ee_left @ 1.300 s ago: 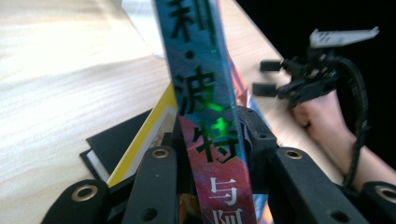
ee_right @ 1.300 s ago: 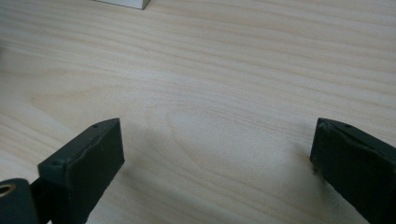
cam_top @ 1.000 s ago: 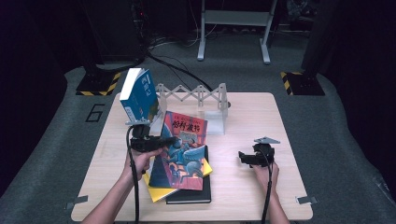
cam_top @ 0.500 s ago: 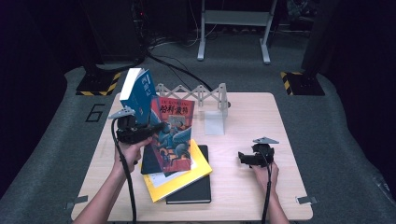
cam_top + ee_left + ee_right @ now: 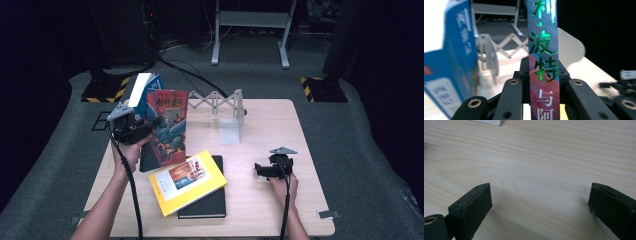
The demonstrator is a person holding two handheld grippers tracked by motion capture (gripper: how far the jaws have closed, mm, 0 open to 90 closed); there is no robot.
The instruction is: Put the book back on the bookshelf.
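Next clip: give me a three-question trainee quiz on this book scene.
1. True or false: the left tool is shut on the red book.
2. What lies on top of the black book? A) the yellow book B) the blue book C) nothing
3. How do the right tool jaws stand, and what is under them?

Key: 1 true. 2 A. 3 Wide open and holding nothing, over the bare wooden table.
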